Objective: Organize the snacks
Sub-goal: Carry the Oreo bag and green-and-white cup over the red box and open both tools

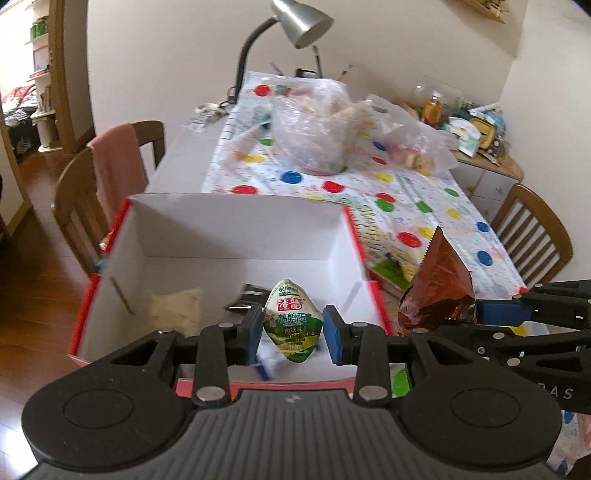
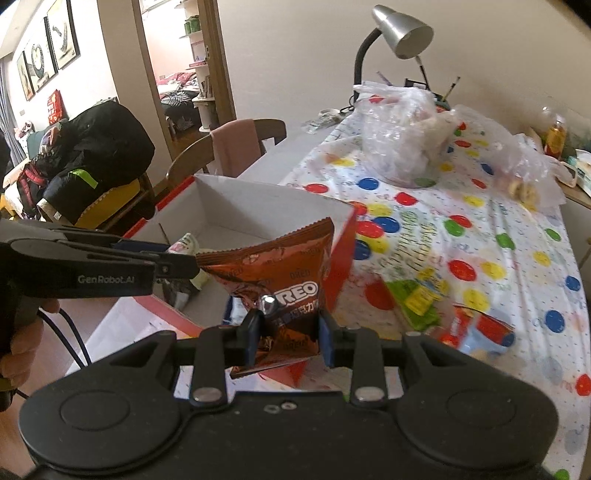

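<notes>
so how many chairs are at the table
2: one draped with a pink cloth on the table's left, one on its right. Others may be out of view.

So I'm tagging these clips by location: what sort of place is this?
Most likely a home dining area: a table under a dotted cloth with wooden chairs around it, a desk lamp at the far end, and a doorway into another lived-in room.

Upright egg packet (image 1: 291, 325), brown Oreo bag (image 2: 280, 295)
</notes>
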Demonstrator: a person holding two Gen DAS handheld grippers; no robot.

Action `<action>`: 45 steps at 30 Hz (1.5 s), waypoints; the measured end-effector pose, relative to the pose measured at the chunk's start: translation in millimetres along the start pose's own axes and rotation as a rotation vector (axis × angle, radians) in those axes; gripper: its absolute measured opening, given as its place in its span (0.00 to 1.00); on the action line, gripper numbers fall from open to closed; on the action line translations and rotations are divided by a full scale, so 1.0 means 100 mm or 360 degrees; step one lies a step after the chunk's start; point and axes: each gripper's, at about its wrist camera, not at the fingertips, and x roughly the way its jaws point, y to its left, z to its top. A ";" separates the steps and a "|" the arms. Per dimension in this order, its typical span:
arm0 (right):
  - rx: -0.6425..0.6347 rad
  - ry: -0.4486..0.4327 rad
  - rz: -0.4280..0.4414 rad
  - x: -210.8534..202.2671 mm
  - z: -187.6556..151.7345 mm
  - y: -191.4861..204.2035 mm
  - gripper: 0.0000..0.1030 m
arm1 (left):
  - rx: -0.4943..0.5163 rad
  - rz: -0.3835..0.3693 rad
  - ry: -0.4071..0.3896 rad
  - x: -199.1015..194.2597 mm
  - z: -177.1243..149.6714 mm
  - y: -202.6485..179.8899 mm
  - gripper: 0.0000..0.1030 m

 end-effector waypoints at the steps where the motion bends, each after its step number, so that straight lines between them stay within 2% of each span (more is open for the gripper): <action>1: 0.0002 0.0007 0.0000 0.05 0.03 0.05 0.29 | -0.0007 0.0012 0.0002 0.01 0.01 0.06 0.33; 8: 0.0006 0.0073 -0.0014 0.39 0.15 0.30 0.29 | -0.0044 0.0075 0.0045 0.10 0.02 0.48 0.34; 17: -0.0062 0.0149 -0.0038 0.75 0.26 0.50 0.22 | -0.0062 0.0147 0.0118 0.32 -0.01 0.84 0.34; 24: -0.0075 0.0247 -0.0028 0.97 0.18 0.56 0.23 | -0.0003 0.0127 0.0230 0.56 -0.11 0.86 0.34; 27: -0.0070 0.0271 -0.0017 1.01 0.16 0.57 0.26 | 0.0010 0.0125 0.0273 0.64 -0.16 0.85 0.34; 36: -0.0030 0.0293 -0.0011 1.03 0.11 0.53 0.31 | 0.0033 0.0133 0.0286 0.67 -0.20 0.80 0.35; 38: -0.0023 0.0289 -0.0009 1.01 0.10 0.52 0.33 | 0.0036 0.0132 0.0284 0.66 -0.20 0.78 0.40; 40: -0.0015 0.0279 -0.0006 1.00 0.09 0.50 0.36 | 0.0036 0.0129 0.0274 0.63 -0.19 0.76 0.50; 45: 0.0017 0.0246 0.0007 0.91 0.08 0.47 0.42 | 0.0036 0.0122 0.0247 0.55 -0.19 0.71 0.54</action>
